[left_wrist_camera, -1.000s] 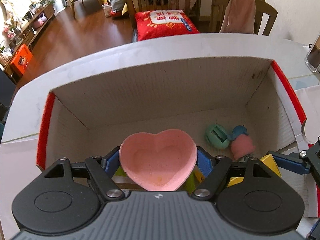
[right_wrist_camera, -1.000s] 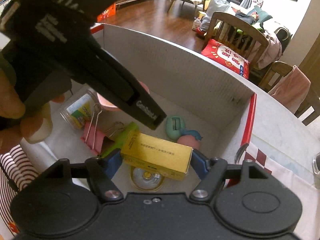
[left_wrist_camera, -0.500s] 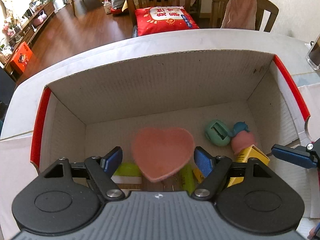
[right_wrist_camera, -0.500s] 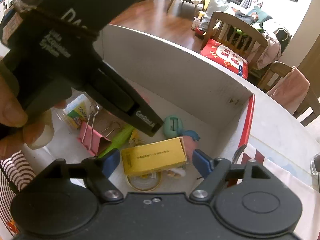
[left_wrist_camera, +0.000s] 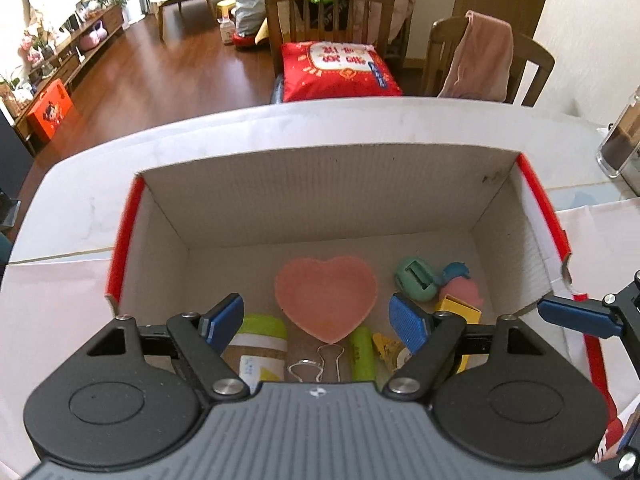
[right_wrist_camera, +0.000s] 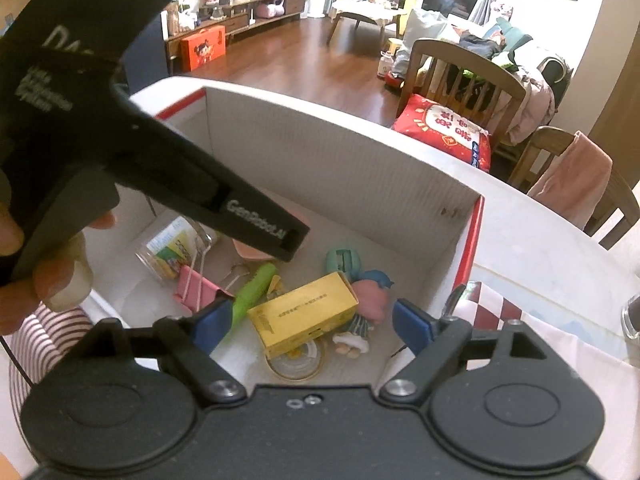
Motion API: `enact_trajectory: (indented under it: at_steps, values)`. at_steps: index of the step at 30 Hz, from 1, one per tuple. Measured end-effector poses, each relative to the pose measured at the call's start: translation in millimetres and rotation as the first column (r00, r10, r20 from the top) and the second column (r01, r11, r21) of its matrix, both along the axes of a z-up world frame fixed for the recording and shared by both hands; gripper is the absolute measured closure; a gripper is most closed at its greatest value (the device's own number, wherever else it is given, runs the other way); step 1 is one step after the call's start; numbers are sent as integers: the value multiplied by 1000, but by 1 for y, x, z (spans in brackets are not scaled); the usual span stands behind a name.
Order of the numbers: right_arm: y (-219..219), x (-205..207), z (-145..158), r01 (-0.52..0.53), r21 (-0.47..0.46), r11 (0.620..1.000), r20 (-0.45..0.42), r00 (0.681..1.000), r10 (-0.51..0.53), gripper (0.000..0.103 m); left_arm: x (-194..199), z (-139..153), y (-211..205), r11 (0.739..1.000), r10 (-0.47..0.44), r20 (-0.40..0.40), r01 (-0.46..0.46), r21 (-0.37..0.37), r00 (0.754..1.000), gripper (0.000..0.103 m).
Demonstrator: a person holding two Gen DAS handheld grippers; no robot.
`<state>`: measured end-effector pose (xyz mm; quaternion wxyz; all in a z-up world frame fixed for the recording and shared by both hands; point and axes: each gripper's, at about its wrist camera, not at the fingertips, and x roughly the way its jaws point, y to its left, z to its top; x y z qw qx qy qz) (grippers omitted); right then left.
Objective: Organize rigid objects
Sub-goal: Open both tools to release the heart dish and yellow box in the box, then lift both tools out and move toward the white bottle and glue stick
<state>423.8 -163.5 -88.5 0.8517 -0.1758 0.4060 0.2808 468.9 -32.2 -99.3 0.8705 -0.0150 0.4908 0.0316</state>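
Note:
A white cardboard box (left_wrist_camera: 320,184) with red edges holds the objects. A pink heart-shaped dish (left_wrist_camera: 326,296) lies on the box floor. My left gripper (left_wrist_camera: 318,320) is open and empty above it. A yellow box (right_wrist_camera: 304,314) lies on the floor of the cardboard box (right_wrist_camera: 340,168), on a tape roll (right_wrist_camera: 296,364). My right gripper (right_wrist_camera: 312,322) is open and empty above it. Its blue finger (left_wrist_camera: 572,314) shows at the right of the left wrist view. The left gripper's black body (right_wrist_camera: 140,168) hides part of the dish in the right wrist view.
The box also holds a green round toy (left_wrist_camera: 414,280), a pink figure (left_wrist_camera: 462,292), a green marker (left_wrist_camera: 362,354), binder clips (left_wrist_camera: 316,364), a pink clip (right_wrist_camera: 198,288) and a small jar (left_wrist_camera: 258,350). A glass jar (left_wrist_camera: 620,140) stands on the table at right. Chairs stand behind.
Both grippers opened. The heart dish dropped from the left gripper onto the box floor. The yellow box dropped from the right gripper into the box. Both grippers rose.

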Motion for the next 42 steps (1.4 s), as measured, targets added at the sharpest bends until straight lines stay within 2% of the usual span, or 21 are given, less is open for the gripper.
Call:
enact_trajectory:
  at_steps: [8,15,25,34,42]
  values:
    - [-10,-17,21,10,64,998,18,1000,-11,9,-29,25,6,1000,15,56,-16,5,998,23]
    - [-24,-34,43,38,161,986,26,999,-42,2,-61,49,11,1000,9,114,-9,-1,993,23]
    - [-38,-71,66,108,270,957,28,992,-120,1,-117,78,24,1000,7,215,-3,-21,977,20]
    - [-37,-114,75,130,294,947,41,988,-148,1,-170,91,35,999,-11,282,21,-33,959,20]
    - [-42,-140,64,178,290,940,23,981,-193,0,-213,84,42,998,-52,306,59,-16,951,20]
